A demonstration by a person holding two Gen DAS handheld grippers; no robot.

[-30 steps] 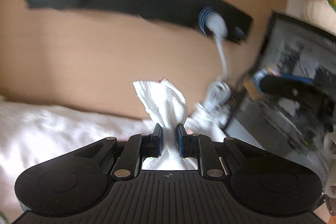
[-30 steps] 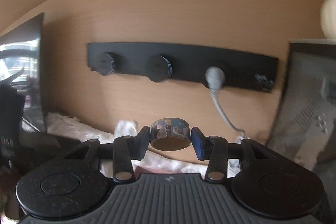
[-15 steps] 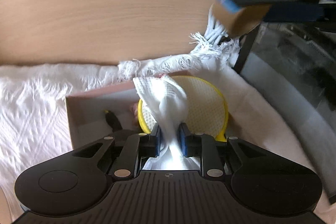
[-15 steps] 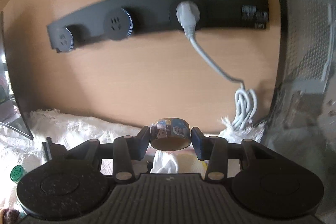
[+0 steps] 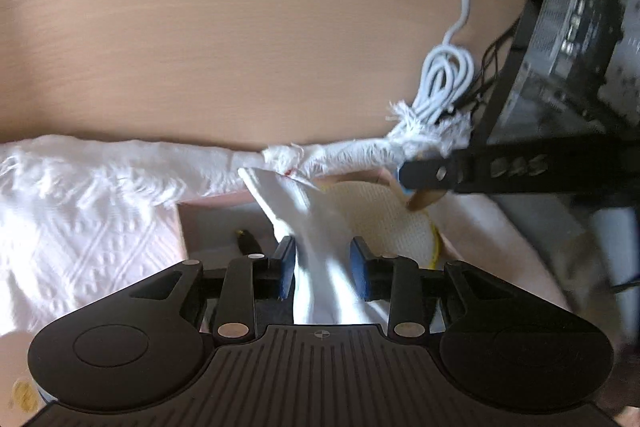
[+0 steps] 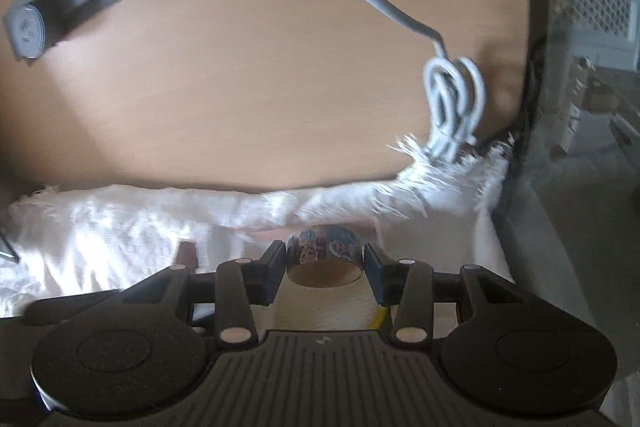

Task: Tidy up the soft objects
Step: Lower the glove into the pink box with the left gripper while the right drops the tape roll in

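Your left gripper (image 5: pixel 322 265) jaws are opening, releasing the white cloth (image 5: pixel 316 227) over the box (image 5: pixel 212 223); your right gripper (image 6: pixel 325 267) clamps the tape roll (image 6: pixel 324 253), lower centre, ready to drop.

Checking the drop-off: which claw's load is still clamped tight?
The right claw, pads tight on the tape roll. The left claw's jaws are opening, the white cloth loose between them.

A white woven cloth (image 5: pixel 80 227) with a fringed edge (image 6: pixel 432 183) covers the surface up to the wooden back panel (image 5: pixel 240 47). On the cloth sits a pink box (image 5: pixel 212 219), at six o'clock from the panel. At two o'clock from the box, a coiled white cable (image 5: pixel 444 79) touches the fringe, and a dark mesh case (image 5: pixel 580 27) stands at three o'clock.
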